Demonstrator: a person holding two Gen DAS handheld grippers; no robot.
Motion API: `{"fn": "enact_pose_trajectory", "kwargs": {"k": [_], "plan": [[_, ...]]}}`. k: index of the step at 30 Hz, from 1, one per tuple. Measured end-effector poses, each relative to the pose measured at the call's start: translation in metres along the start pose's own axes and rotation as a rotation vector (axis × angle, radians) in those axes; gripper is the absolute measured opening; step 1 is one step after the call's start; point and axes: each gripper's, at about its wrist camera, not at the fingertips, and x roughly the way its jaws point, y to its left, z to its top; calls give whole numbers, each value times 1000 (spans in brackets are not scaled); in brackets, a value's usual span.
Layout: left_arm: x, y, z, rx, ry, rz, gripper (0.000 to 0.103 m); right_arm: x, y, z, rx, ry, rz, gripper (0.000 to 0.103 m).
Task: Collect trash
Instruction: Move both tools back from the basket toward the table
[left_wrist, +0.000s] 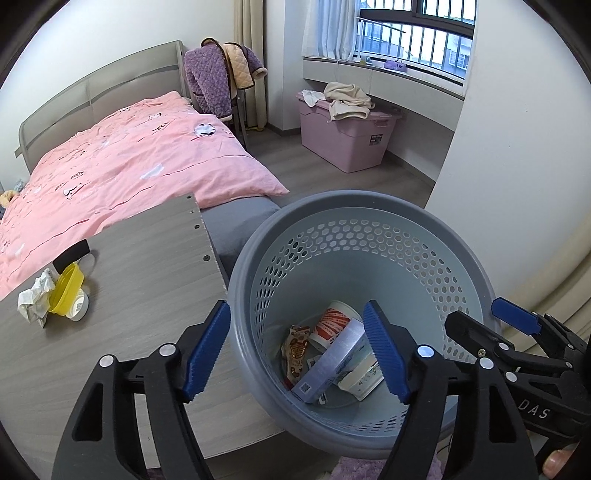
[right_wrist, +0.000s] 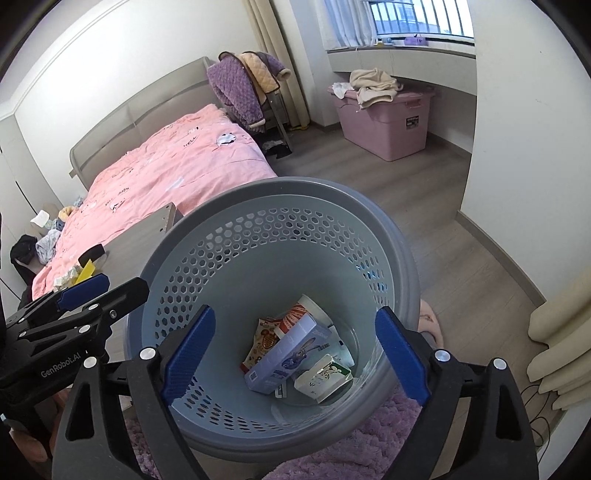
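Hovering released over the perforated grey plastic bin (left_wrist: 354, 266), both tools (left_wrist: 295, 350) (right_wrist: 295, 358) leave crumpled white paper (left_wrist: 35, 299) and a yellow lid (left_wrist: 68, 286) leftward on the grey wooden counter (left_wrist: 140, 280), nearer the left tool.

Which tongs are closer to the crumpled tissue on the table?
Left. The left tongs hang open at the basket's table side, facing the crumpled tissue; the right tongs sit farther off, over the basket.
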Motion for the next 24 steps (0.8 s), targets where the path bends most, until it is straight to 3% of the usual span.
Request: {"fn": "enact_pose_trajectory", "kwargs": {"k": [15,24], "plan": [[-21,22,-13,-58,-16,23,78,-12,15,-7,-22,-17,19,90],[-39,60,-30,-126,-46,83,78,-20,45,-13,-56,-18,53,91]]}}
